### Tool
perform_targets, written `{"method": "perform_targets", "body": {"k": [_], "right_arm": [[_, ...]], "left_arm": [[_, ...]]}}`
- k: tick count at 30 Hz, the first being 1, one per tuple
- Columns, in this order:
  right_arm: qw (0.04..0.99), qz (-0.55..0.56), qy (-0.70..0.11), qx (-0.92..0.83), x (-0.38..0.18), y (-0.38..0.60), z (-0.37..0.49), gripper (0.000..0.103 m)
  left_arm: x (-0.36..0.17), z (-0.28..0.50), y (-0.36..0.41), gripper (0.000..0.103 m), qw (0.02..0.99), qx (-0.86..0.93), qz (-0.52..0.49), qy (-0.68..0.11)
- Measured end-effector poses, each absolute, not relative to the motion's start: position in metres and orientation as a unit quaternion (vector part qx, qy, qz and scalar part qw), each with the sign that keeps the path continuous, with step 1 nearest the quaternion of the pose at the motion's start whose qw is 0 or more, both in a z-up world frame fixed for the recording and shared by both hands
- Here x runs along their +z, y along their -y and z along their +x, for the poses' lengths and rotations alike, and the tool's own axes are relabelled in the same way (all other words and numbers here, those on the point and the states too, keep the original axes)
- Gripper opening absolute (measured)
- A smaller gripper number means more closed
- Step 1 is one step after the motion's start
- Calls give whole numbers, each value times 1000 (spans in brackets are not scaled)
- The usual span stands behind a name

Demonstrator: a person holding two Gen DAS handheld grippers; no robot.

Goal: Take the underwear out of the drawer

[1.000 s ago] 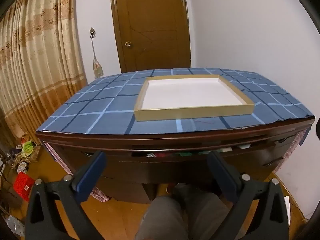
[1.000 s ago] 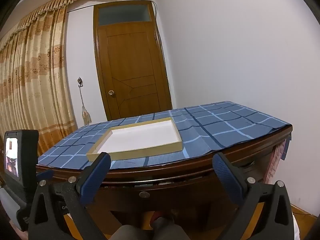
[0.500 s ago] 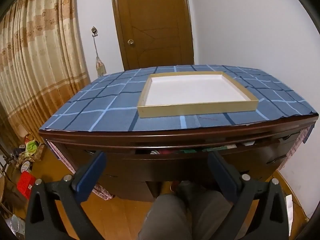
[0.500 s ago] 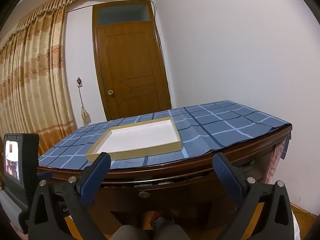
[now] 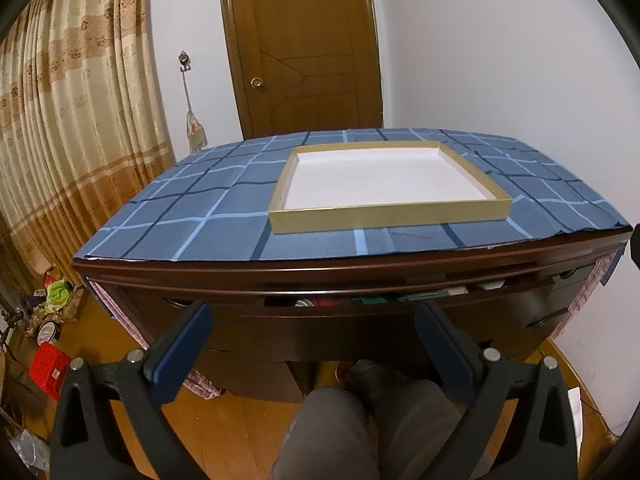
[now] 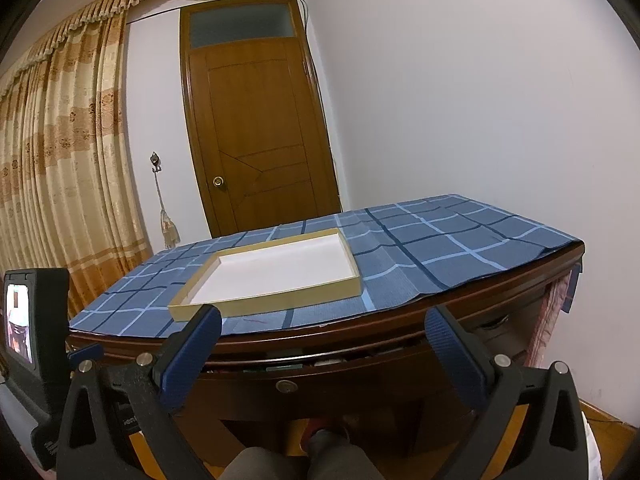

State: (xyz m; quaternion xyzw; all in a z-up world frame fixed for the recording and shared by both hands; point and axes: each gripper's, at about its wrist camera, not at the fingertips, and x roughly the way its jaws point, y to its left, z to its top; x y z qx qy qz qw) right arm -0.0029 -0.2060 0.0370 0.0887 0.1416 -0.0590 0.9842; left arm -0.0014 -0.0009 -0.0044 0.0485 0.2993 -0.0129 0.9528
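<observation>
Both tongs are spread wide and carry nothing: our left tongs point(image 5: 312, 320) hang in front of the desk point(image 5: 280, 276), aimed at the drawer point(image 5: 360, 320), and our right tongs point(image 6: 320, 328) sit level with the desk's front edge, a little higher, looking across the top. We judge this a waiting pose before the reach, jaws parted so that cloth can pass between them. That drawer stands only a crack open, and through the gap at 12 o'clock from the left tongs we see a strip of coloured fabric, red and green, which we take for the underwear point(image 5: 360, 301); what each piece is we cannot tell. On the checked blue cloth point(image 5: 200, 216) covering the desk top lies a shallow tray point(image 5: 384, 218) with a white floor, bare, near the front edge and at 12 o'clock from the drawer gap, likely set there to receive what comes out. The drawer probably needs pulling further first, since the slit looks too narrow for the tongs. Our knees point(image 5: 360, 432) show below.
</observation>
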Motion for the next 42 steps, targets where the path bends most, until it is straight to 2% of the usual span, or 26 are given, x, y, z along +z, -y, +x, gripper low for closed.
{"method": "perform_targets", "body": {"k": [42], "right_arm": [[980,104,-162,-59,28,213,7,103]], "left_arm": [[-16,2,5,102,948,-15,48,-315]]}}
